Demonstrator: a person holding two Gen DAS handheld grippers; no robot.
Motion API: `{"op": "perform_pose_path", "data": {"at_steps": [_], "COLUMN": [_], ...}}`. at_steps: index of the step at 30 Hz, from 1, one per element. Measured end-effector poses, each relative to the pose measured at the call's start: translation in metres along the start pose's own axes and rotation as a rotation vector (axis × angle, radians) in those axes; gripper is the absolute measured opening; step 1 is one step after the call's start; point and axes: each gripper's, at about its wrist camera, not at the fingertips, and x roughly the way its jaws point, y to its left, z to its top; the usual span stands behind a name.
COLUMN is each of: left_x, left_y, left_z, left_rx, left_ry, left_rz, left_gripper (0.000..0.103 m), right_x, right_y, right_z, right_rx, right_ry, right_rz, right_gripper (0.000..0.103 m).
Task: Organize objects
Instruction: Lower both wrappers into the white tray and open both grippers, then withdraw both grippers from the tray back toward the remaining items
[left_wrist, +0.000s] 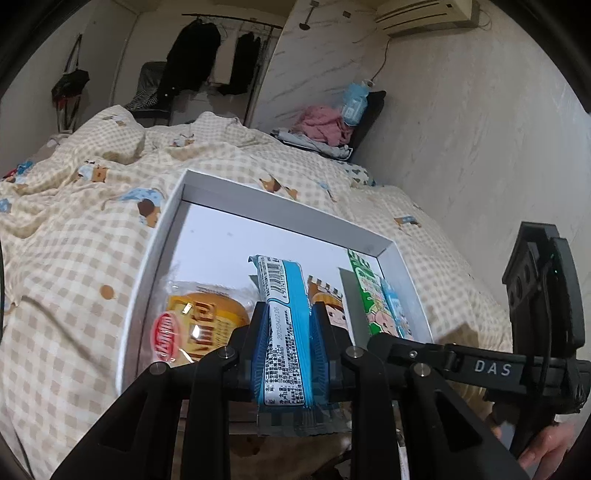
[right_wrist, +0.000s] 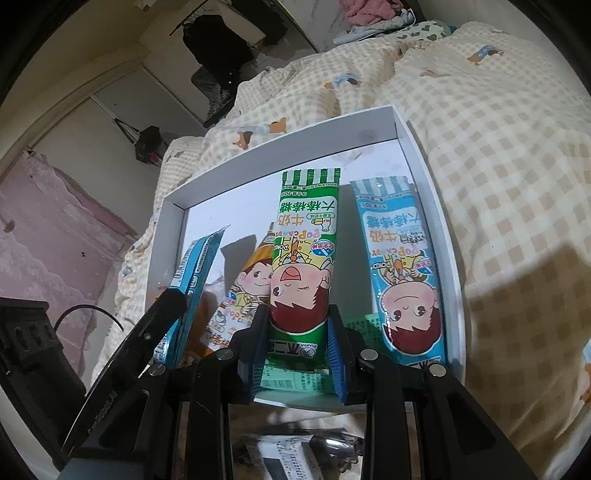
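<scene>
Your left gripper (left_wrist: 284, 332) fills the bottom of the left wrist view, and its jaws are closed narrow on a blue candy packet (left_wrist: 284, 314) that stands on edge between the blue pads, barcode side facing you. The packet runs from the bottom centre of that frame up past the fingertips. Just behind it, inside the white tray (left_wrist: 147, 280), lies a clear-wrapped orange snack (left_wrist: 207, 314) at lower left and an orange candy packet (left_wrist: 328, 299) just right of the jaws. At the far right of the tray you see the green candy packet (left_wrist: 365, 291).

Your right gripper (right_wrist: 297, 332), at the bottom centre of the right wrist view, has its jaws clamped narrow on that green candy packet (right_wrist: 303, 240), which points up the frame with its cartoon face upside down. To its right a second blue packet (right_wrist: 402, 266) lies flat along the tray's right wall (right_wrist: 439, 221). To the left, the orange packet (right_wrist: 240, 291) lies partly under the green one, and the packet held by your left gripper shows on edge at centre left (right_wrist: 195, 280).

The tray sits on a bed (left_wrist: 74, 258) covered in a checked cream quilt. Farther back, at the upper right of the left wrist view, a pile of pink clothing (left_wrist: 321, 125) rests by the wall, and dark clothes (left_wrist: 192, 55) hang on a rail at the top.
</scene>
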Motion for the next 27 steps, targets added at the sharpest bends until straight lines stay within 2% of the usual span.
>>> {"op": "perform_pose_path", "data": {"at_steps": [4,6,7,8,9,10,12,15,22,27], "left_x": [0.000,-0.001,-0.002,-0.002,-0.003,-0.005,-0.010,-0.014,-0.016,-0.016], "left_y": [0.000,0.001,0.000,0.001,0.001,0.001,0.000,0.000,0.010,0.012], "left_z": [0.000,0.000,0.000,0.000,0.000,0.000,0.001,0.002,0.004,0.005], "left_rx": [0.000,-0.002,-0.003,-0.005,-0.007,-0.011,-0.013,-0.006,-0.053,-0.049], "left_ry": [-0.002,-0.008,-0.012,-0.014,-0.018,-0.024,-0.045,-0.073,-0.077,-0.050], "left_rz": [0.010,0.020,0.026,0.033,0.034,0.031,0.039,0.063,0.089,0.107], "left_gripper": [0.025,0.029,0.031,0.034,0.041,0.045,0.060,0.072,0.076,0.076], "right_x": [0.001,0.003,0.003,0.003,0.002,0.001,-0.001,-0.002,-0.003,-0.005], "right_y": [0.006,0.010,0.012,0.013,0.014,0.015,0.016,0.016,0.014,0.014], "right_z": [-0.002,-0.002,-0.002,-0.002,-0.002,-0.002,-0.001,-0.001,0.000,0.000], "right_rx": [-0.048,-0.070,-0.080,-0.086,-0.094,-0.101,-0.108,-0.103,-0.089,-0.090], "right_ry": [-0.002,-0.001,-0.001,-0.003,-0.010,-0.017,-0.029,-0.031,-0.031,-0.036], "right_rz": [-0.052,-0.074,-0.086,-0.094,-0.098,-0.097,-0.092,-0.079,-0.063,-0.055], "right_gripper": [0.031,0.033,0.042,0.060,0.063,0.063,0.063,0.063,0.063,0.063]}}
